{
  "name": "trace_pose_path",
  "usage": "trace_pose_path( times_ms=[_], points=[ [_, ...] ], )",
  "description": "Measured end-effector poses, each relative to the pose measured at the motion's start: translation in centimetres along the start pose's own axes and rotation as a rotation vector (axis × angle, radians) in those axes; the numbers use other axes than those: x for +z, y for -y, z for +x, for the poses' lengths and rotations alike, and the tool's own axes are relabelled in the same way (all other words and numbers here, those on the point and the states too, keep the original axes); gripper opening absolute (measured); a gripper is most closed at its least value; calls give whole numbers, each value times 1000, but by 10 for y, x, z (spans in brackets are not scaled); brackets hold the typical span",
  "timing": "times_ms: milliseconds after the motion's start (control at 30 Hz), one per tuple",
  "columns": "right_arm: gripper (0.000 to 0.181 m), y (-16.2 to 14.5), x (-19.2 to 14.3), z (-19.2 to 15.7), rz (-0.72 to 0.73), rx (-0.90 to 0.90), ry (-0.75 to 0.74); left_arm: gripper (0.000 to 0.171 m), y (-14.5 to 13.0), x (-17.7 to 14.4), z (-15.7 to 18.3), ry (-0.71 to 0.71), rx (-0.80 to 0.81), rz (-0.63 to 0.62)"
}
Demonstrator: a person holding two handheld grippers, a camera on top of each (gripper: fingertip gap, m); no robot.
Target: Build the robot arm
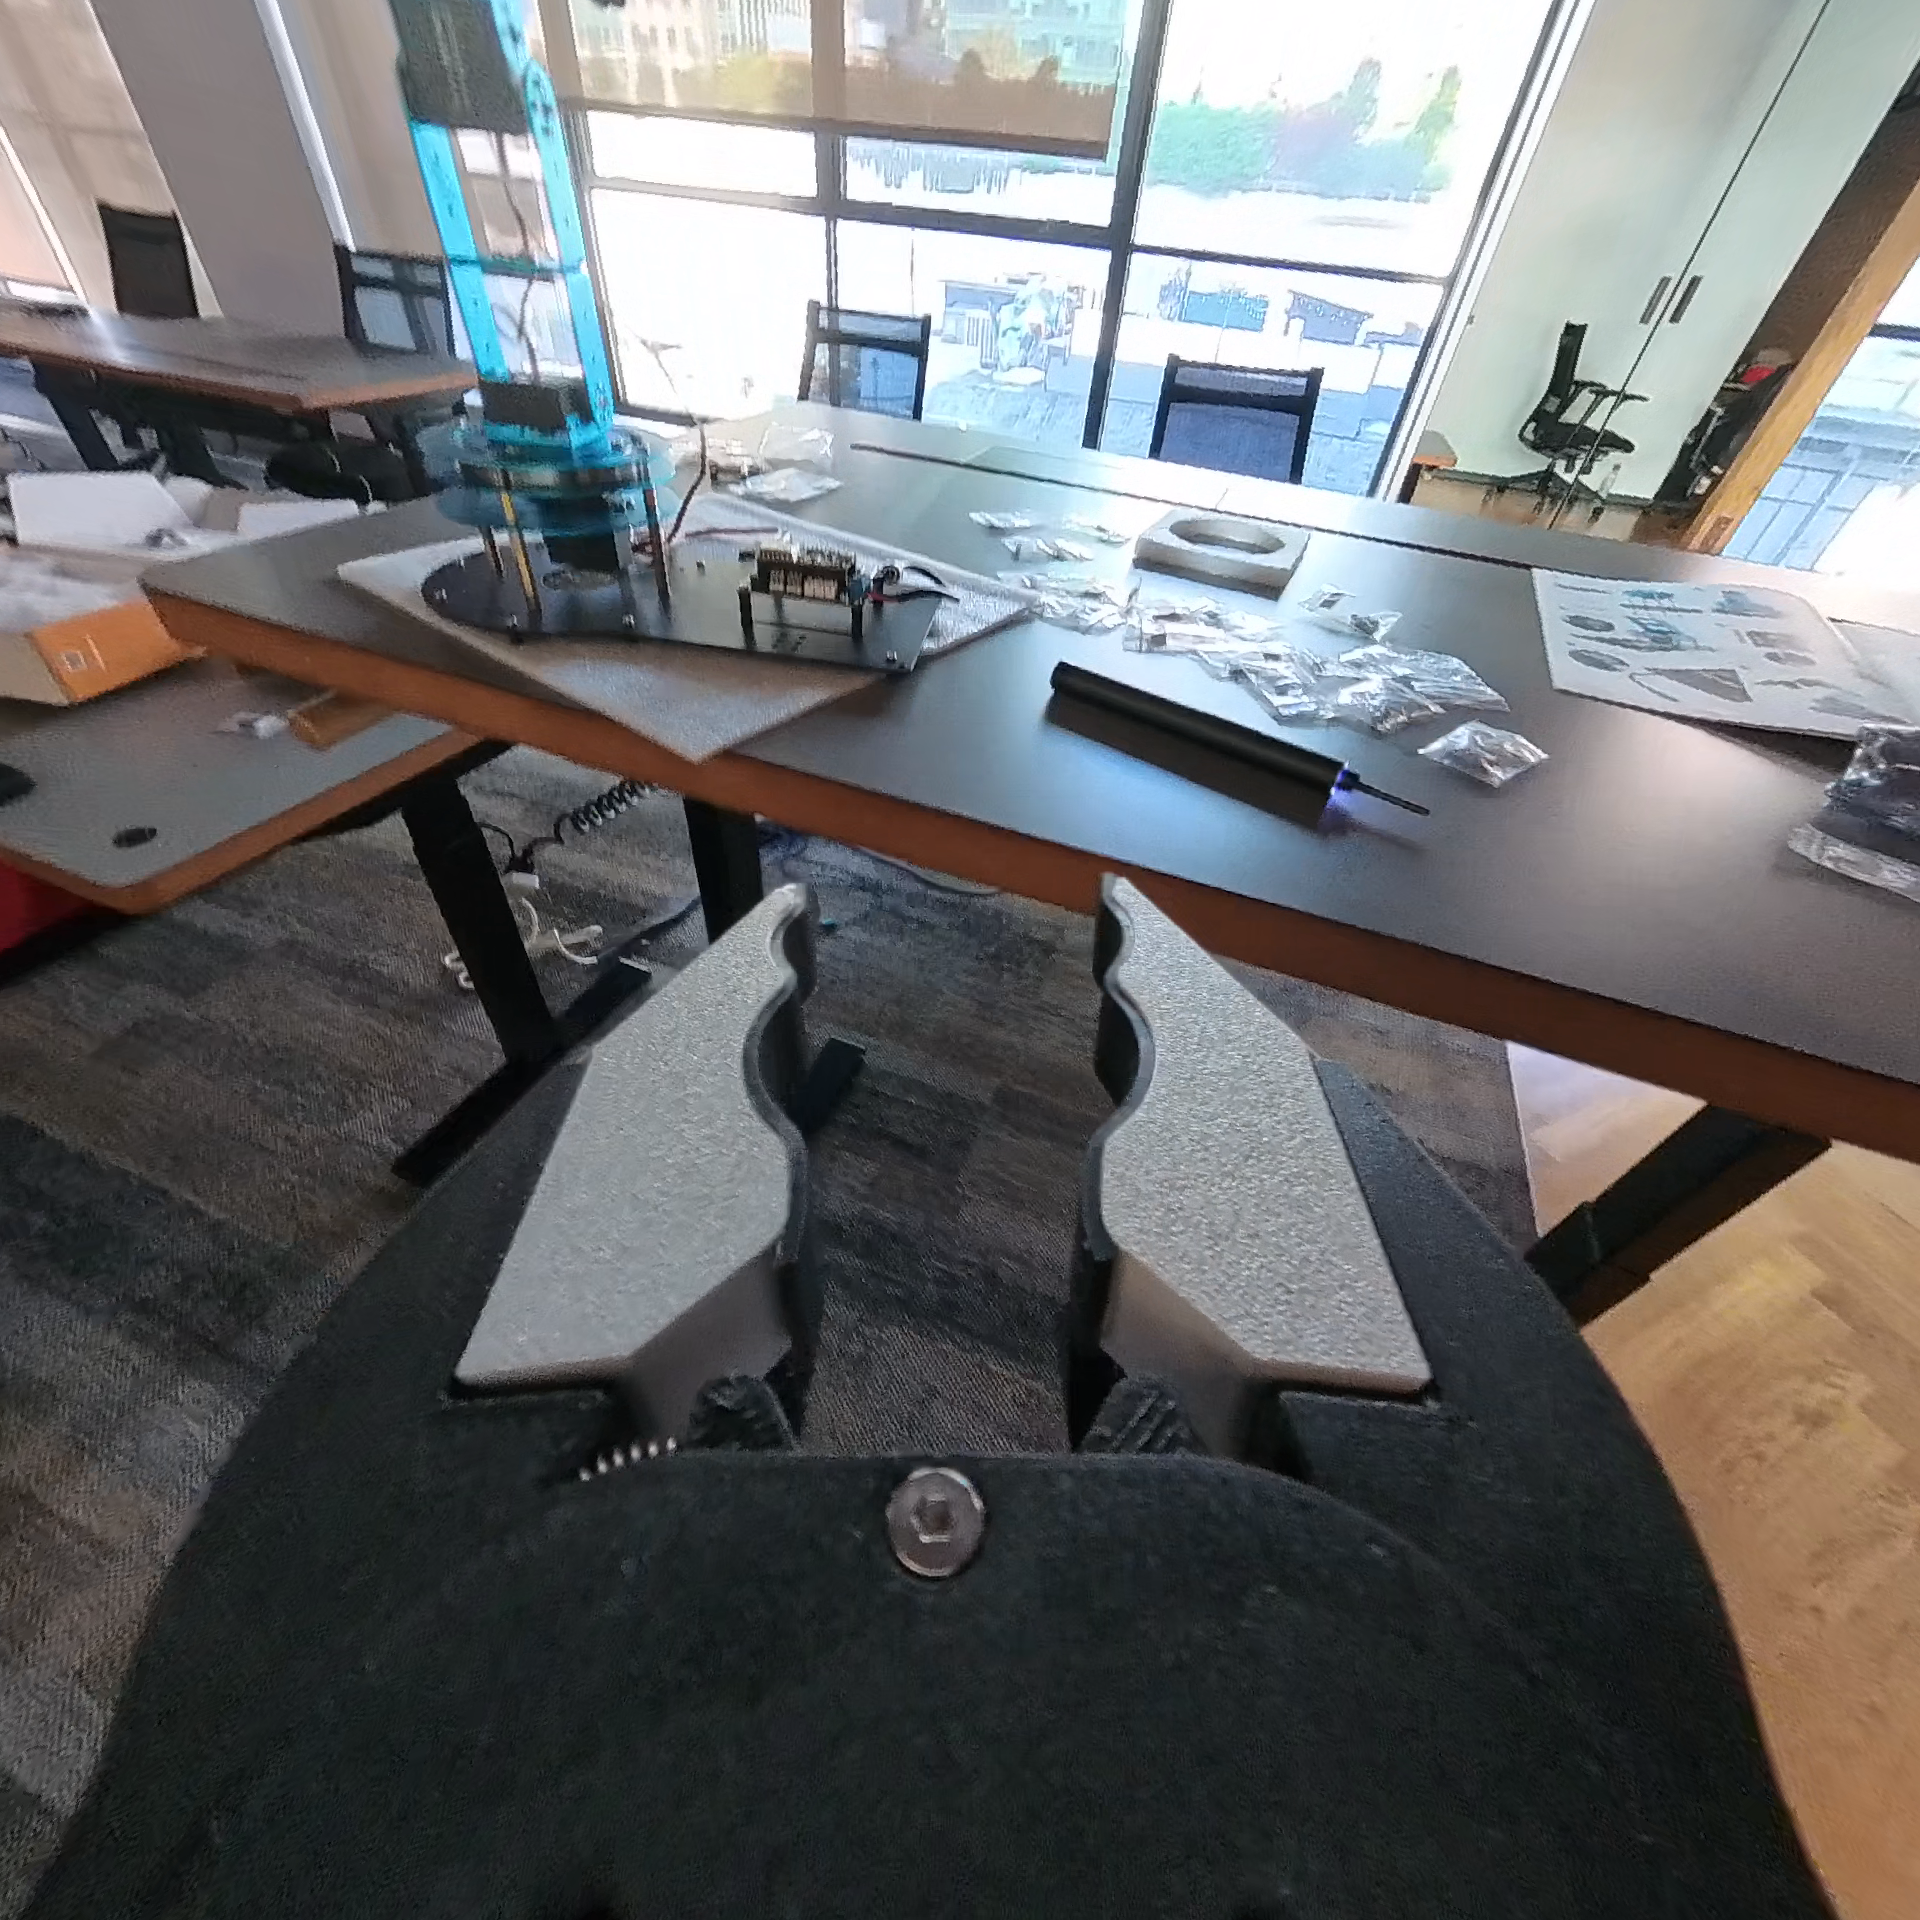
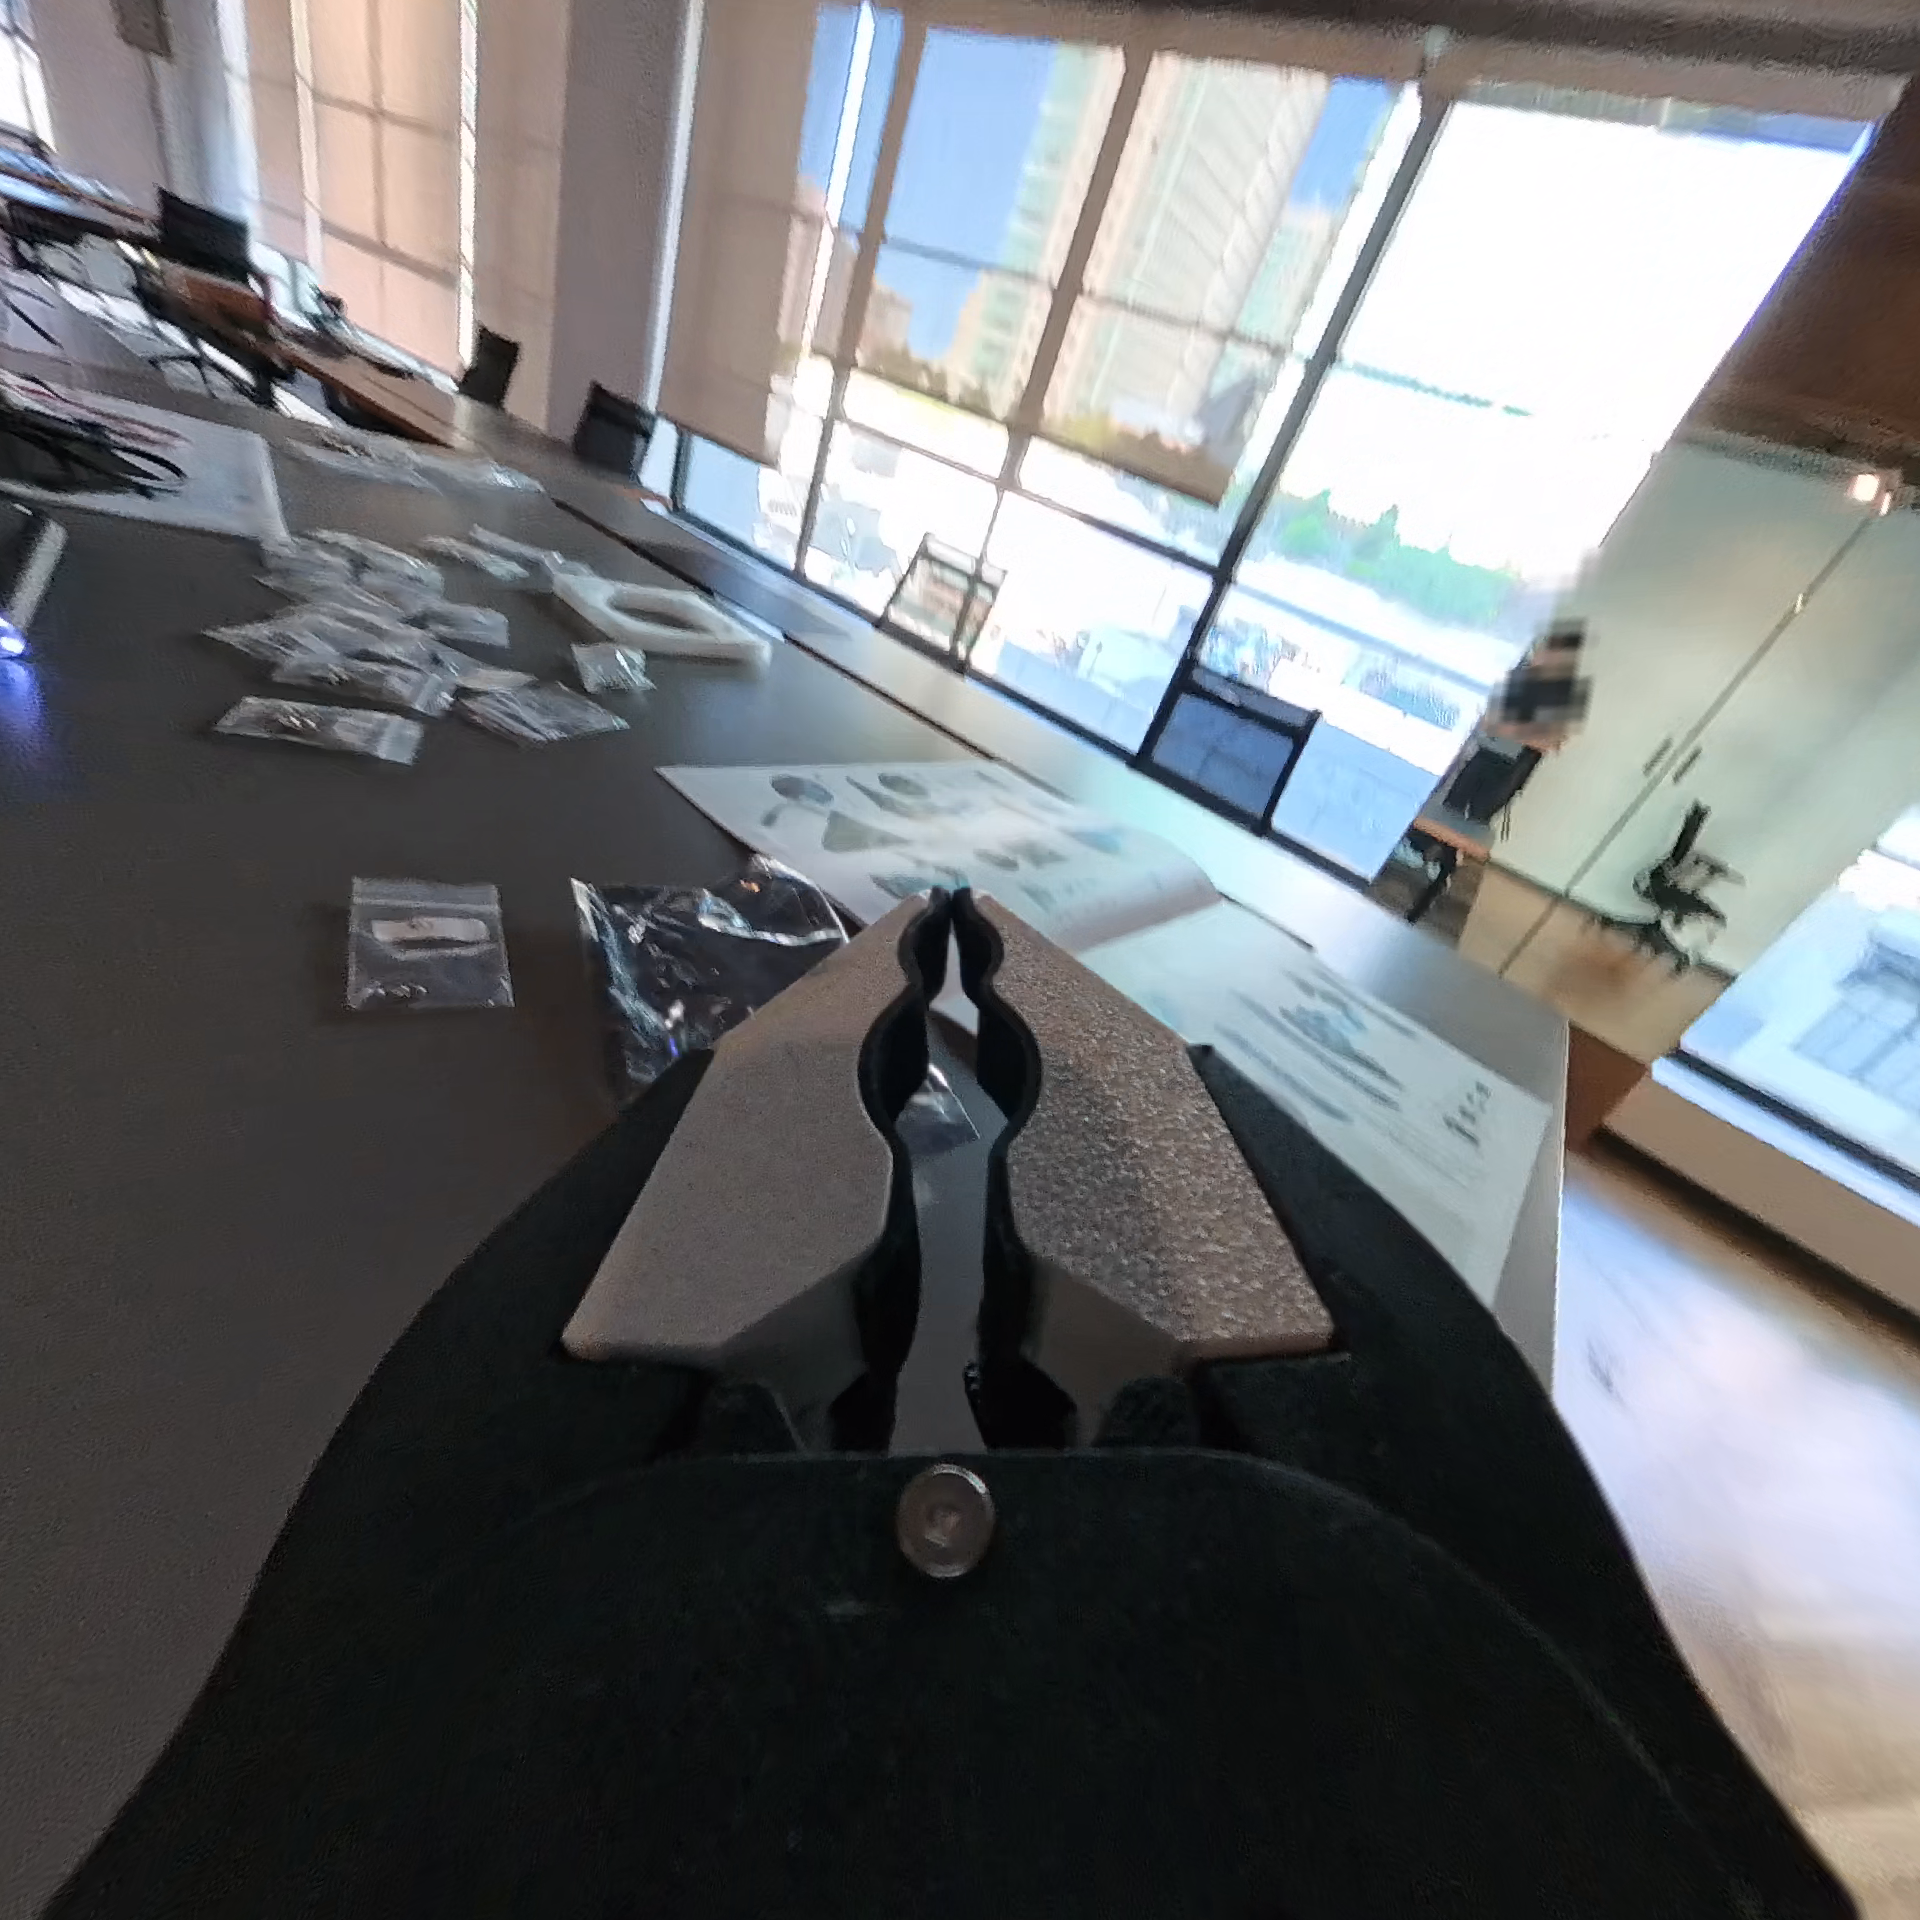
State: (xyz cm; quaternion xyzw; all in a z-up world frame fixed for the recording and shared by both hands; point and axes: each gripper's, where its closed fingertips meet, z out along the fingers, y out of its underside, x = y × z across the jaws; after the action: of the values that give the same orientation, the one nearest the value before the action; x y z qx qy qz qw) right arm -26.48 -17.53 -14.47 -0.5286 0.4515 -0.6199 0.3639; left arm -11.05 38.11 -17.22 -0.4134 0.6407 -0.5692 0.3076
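Observation:
My left gripper (image 1: 951, 894) is open and empty, held off the near edge of a dark table (image 1: 1247, 894), below its top. On the table lie a black electric screwdriver (image 1: 1195, 743) with a lit tip, several small clear bags of parts (image 1: 1299, 665), and a blue acrylic arm assembly (image 1: 540, 416) on a black baseplate (image 1: 727, 623). My right gripper (image 2: 951, 899) is shut with nothing seen between the tips, above the table (image 2: 260, 1143). Nearest to it are a dark crinkled plastic bag (image 2: 696, 956), a small clear bag (image 2: 426, 940) and an open instruction booklet (image 2: 987, 831).
A white foam block with a round hole (image 1: 1221, 545) (image 2: 660, 618) lies mid-table. A lower grey desk (image 1: 156, 790) with boxes stands at the left. Office chairs (image 1: 1231, 416) line the far side by the windows. Carpet and wooden floor lie below. There is about 60 centimeters between the tips of the two grippers. The black electric screwdriver (image 1: 1195, 743) is closer to my left gripper, around 25 centimeters from its tips; the right tips are 45 centimeters off. The blue acrylic arm assembly (image 1: 540, 416) sits 40 centimeters or so from the ends of my left fingers.

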Motion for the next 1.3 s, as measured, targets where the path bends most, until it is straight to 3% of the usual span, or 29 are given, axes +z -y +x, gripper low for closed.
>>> trace_pose_path(
  times_ms=[133, 233, 400, 500, 633, 767, 833, 933, 1033, 1167, 1300],
  points=[
    [1, 1, -2, -8, 6, -69, 3, 54, -27, -15, -5, 0, -37, -48],
    [3, -1, -2, -9, 1, -40, 18, 53, -64, -18, -15, -29, -47, -77],
    [6, 11, -14, 15, 90, 91, -63, 48, -108, -3, -46, -109, -67, -55],
    [10, -2, -11, 34, 33, 111, -160, 49, -127, -5, -72, -113, -34, -12],
    [15, -13, -14, 45, -54, 63, -282, 49, -143, -39, -103, -106, 34, 78],
    [15, -13, -28, 52, -113, -70, -427, 51, -163, -73, -127, -109, -31, -11],
    [15, -16, -32, 49, -133, -47, -442, 49, -155, -88, -135, -111, 2, -39],
    [14, -18, -36, 50, -147, -35, -453, 42, -140, -103, -155, -40, 196, -85],
    [15, -29, -33, 49, -199, -12, -437, 45, -115, -95, -148, -87, 247, -81],
    [15, -36, -24, 39, -249, -44, -382, 50, -68, -55, -100, -201, 256, -20],
    [16, -41, -11, 16, -290, -144, -278, 51, -34, -7, -13, -315, 251, 23]
  ],
)
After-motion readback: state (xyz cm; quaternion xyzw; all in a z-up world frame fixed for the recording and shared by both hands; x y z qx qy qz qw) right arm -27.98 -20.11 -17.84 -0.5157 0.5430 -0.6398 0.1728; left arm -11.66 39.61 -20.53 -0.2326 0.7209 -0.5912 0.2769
